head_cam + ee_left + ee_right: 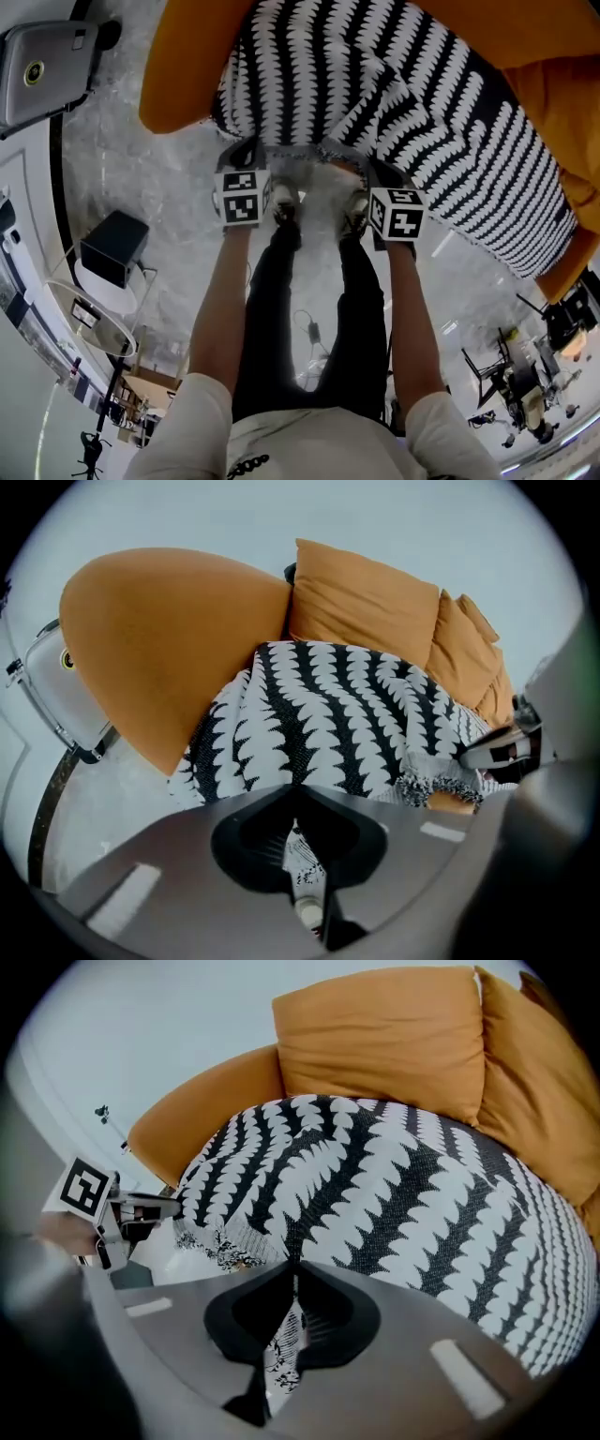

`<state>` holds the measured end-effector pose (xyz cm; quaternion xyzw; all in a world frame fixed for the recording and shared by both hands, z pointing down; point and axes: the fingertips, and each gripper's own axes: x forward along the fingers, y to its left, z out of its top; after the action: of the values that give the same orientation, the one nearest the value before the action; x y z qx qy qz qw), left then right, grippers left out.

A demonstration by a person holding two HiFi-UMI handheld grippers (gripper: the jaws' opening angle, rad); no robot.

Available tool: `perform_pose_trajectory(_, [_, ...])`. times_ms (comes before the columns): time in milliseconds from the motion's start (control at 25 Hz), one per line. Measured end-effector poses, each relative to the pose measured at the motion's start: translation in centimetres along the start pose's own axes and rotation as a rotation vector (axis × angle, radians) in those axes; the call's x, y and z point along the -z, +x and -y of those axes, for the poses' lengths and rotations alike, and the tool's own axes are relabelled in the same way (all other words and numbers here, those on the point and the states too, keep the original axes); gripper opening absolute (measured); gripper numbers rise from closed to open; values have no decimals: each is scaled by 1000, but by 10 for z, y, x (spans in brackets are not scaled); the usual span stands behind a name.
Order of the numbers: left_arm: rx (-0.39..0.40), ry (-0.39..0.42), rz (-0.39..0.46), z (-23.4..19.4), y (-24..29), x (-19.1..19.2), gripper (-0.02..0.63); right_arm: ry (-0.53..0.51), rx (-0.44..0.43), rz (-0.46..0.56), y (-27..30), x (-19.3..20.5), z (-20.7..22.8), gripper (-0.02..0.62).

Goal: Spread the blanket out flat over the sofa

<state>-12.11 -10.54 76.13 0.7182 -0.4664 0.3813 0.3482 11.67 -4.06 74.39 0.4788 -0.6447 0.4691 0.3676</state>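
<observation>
Clamping blanket (422,103) edge: left gripper (293,803), right gripper (292,1283).

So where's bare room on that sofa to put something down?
Bare: the orange armrest left of the blanket, and the orange strip right of it. The middle is crowded: blanket covers it, left claw and right claw pinching its hem.

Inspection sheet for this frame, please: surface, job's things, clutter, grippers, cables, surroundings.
Surface: orange fabric sofa, seat largely covered.
Job's things: black-and-white zigzag knitted blanket, draped over the seat.
Clutter: nothing seen on the sofa.
Grippers: left gripper and right gripper both shut on the blanket's near edge.
Cables: thin cable with an adapter on the grey marbled floor, between the person's legs.
Surroundings: black box, grey rounded machine, black tripods.
</observation>
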Motion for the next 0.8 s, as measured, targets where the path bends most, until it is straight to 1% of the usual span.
perform_pose_trajectory(40, [-19, 19, -88, -13, -19, 12, 18, 49, -34, -71, -6, 19, -19, 15])
perform_pose_trajectory(80, [-35, 36, -154, -25, -29, 17, 18, 85, -58, -123, -8, 29, -31, 15])
perform_pose_trajectory(120, [-44, 44, -184, -32, -25, 11, 18, 98, -67, -146, -3, 27, -31, 15])
perform_pose_trajectory(240, [-55, 64, -189, -46, 4, -11, 18, 97, -64, -152, 22, 14, -17, 15])
perform_pose_trajectory(360, [-69, 90, -227, -69, 6, 6, 18, 107, -63, -184, 33, 36, -31, 15])
perform_pose_trajectory(480, [-78, 91, -264, -91, 0, 23, 18, 94, -31, -196, 29, 53, -45, 15])
perform_pose_trajectory(600, [-103, 106, -296, -112, -2, 30, 18, 70, -11, -169, 30, 52, -54, 15])
perform_pose_trajectory(720, [-137, 108, -323, -124, -2, 36, 18, 64, -21, -177, 33, 57, -57, 15])
perform_pose_trajectory(800, [-147, 118, -318, -127, -1, 27, 18, 64, -15, -160, 30, 49, -56, 15])
